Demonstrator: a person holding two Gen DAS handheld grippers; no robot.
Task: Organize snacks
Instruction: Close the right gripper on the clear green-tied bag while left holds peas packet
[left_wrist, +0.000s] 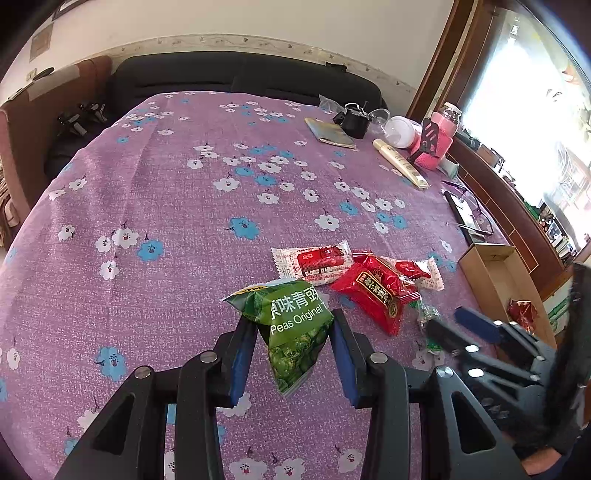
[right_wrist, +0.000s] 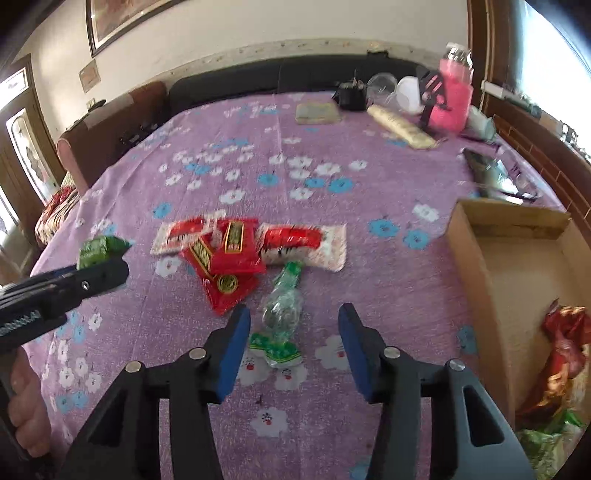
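Jaws of the left gripper (left_wrist: 294, 343) are pinching the green pea packet (left_wrist: 291, 325) by its sides and holding it clear of the purple flowered cloth (left_wrist: 166, 206), presumably for carrying to the cardboard box (right_wrist: 517, 266). Jaws of the right gripper (right_wrist: 293, 343) are standing apart and gripping nothing, poised over the clear green-ended wrapper (right_wrist: 282, 314), which is lying flat on the cloth between and just beyond them; judged the next pick. Both are working on the side of the snack pile (right_wrist: 236, 254) facing the cameras. That pile, red packets overlapping white-and-red bars, is waiting untouched just beyond the wrapper. Right of the pile, the box is lying open-topped as the collecting point, already holding a red-and-gold foil packet (right_wrist: 565, 339) at its near end. Well beyond the pile, at the cloth's far edge, a pink bottle (right_wrist: 452, 99) and other household oddments are sitting out of the work.
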